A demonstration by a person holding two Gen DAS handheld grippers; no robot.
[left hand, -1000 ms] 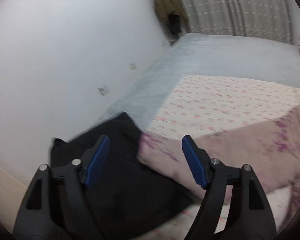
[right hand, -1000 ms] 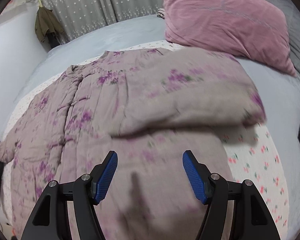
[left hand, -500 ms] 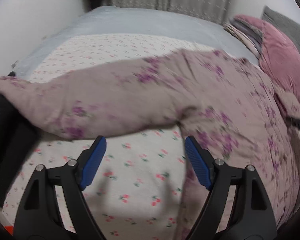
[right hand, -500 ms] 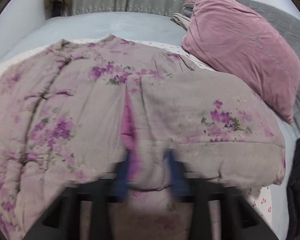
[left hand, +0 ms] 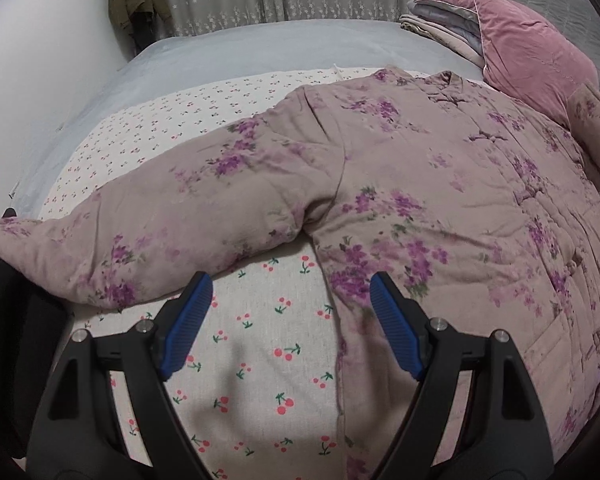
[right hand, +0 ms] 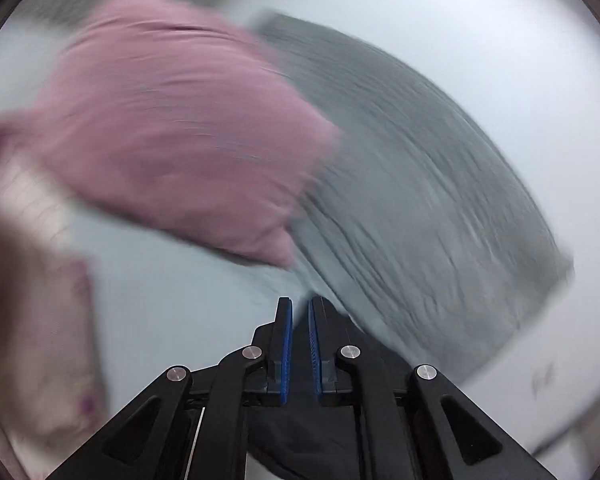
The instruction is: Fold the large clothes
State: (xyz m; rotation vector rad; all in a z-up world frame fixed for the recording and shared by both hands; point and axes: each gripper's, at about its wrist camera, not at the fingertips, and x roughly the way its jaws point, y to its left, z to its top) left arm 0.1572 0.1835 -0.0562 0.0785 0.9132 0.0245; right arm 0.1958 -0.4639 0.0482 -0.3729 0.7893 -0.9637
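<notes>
Floral jacket (left hand: pixel 440 184) no longer before right tool (right hand: pixel 298 308) (now nearly clenched); left tool (left hand: pixel 290 304) released.

1 floral jacket (left hand: pixel 440 184), 1 pink pillow (left hand: pixel 536 52), 1 grey pillow (right hand: pixel 420 200), 2 tools (left hand: pixel 290 330) (right hand: pixel 298 344)

We see the padded jacket (left hand: pixel 400 184) in matt, quilted floral cloth — soft and puckered; the pillow (left hand: pixel 536 52) looks velvety, the cherry-print sheet (left hand: pixel 260 344) plain woven cotton.
</notes>
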